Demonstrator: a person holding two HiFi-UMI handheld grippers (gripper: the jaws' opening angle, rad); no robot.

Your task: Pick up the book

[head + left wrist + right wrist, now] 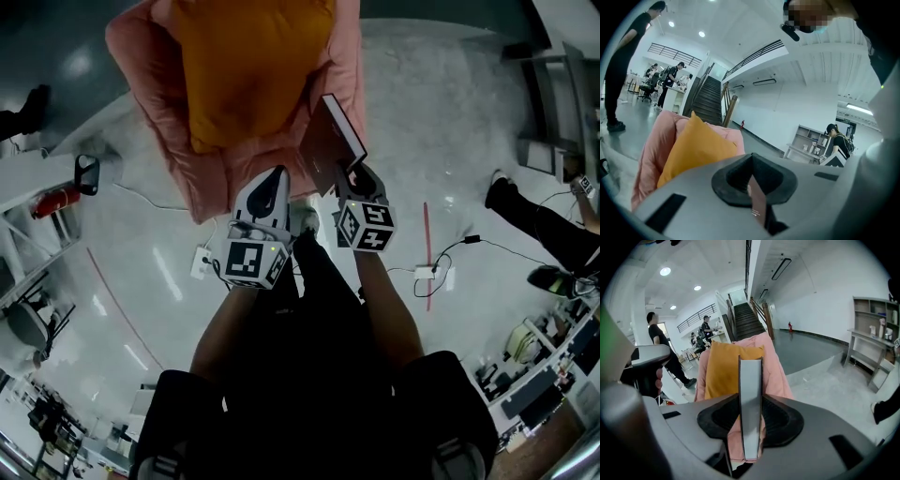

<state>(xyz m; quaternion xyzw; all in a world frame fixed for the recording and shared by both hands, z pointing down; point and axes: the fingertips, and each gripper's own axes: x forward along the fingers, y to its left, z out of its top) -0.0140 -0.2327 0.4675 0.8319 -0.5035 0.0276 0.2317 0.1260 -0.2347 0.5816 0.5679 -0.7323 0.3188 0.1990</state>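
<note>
Head view: the right hand-held gripper pinches the book at centre frame, aloft before the pink armchair.

Left gripper view: the left hand-held gripper is pressed together on a thin pinkish strip.

Right gripper view: the book's edge stands upright mid-frame. It looks stiff and probably weighty, best clamped near the spine.

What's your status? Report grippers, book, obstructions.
Right gripper shut on book, held edge-on. Left gripper shut on thin brown strip, unclear what. Ahead, pink chair; nothing blocking.
</note>
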